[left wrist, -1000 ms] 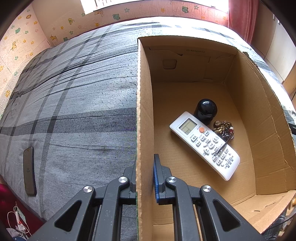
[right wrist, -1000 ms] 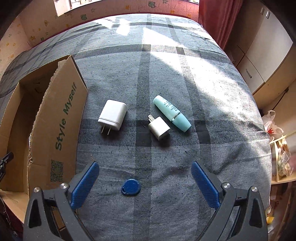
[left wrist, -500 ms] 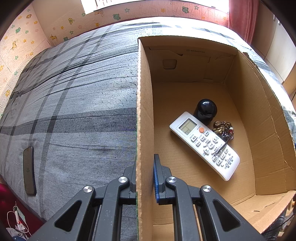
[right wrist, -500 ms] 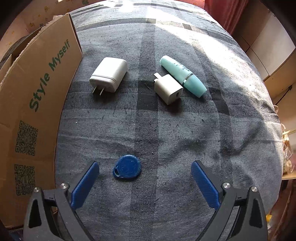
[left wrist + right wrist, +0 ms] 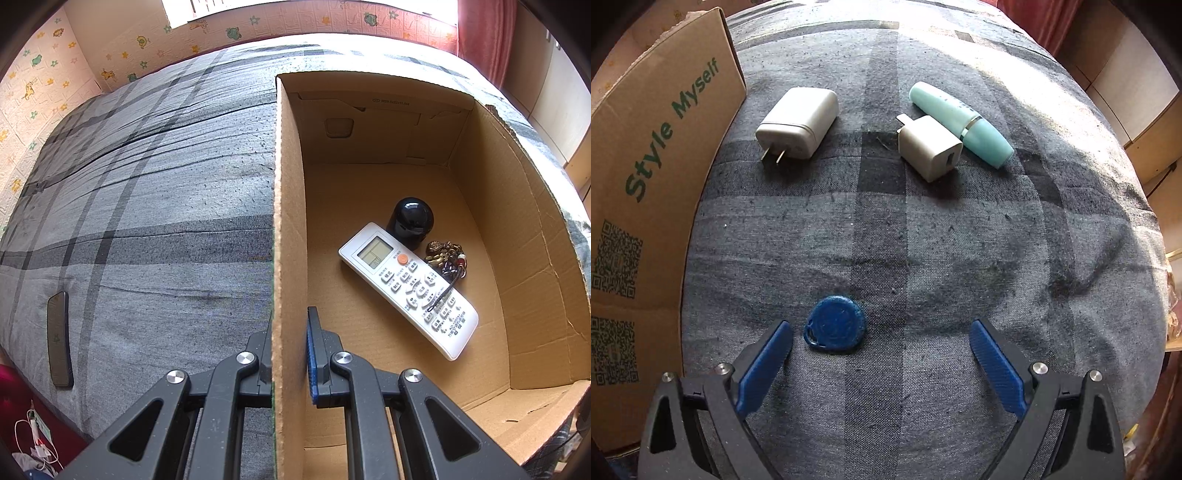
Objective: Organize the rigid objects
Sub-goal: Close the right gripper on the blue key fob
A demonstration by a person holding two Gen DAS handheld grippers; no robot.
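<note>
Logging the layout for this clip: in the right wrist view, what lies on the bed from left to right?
Box → large charger → blue tag → small charger → teal tube.

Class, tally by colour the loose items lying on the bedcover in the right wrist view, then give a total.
White: 2, large charger and small charger
Mint green: 1, tube
Blue: 1, key fob
Total: 4
</note>
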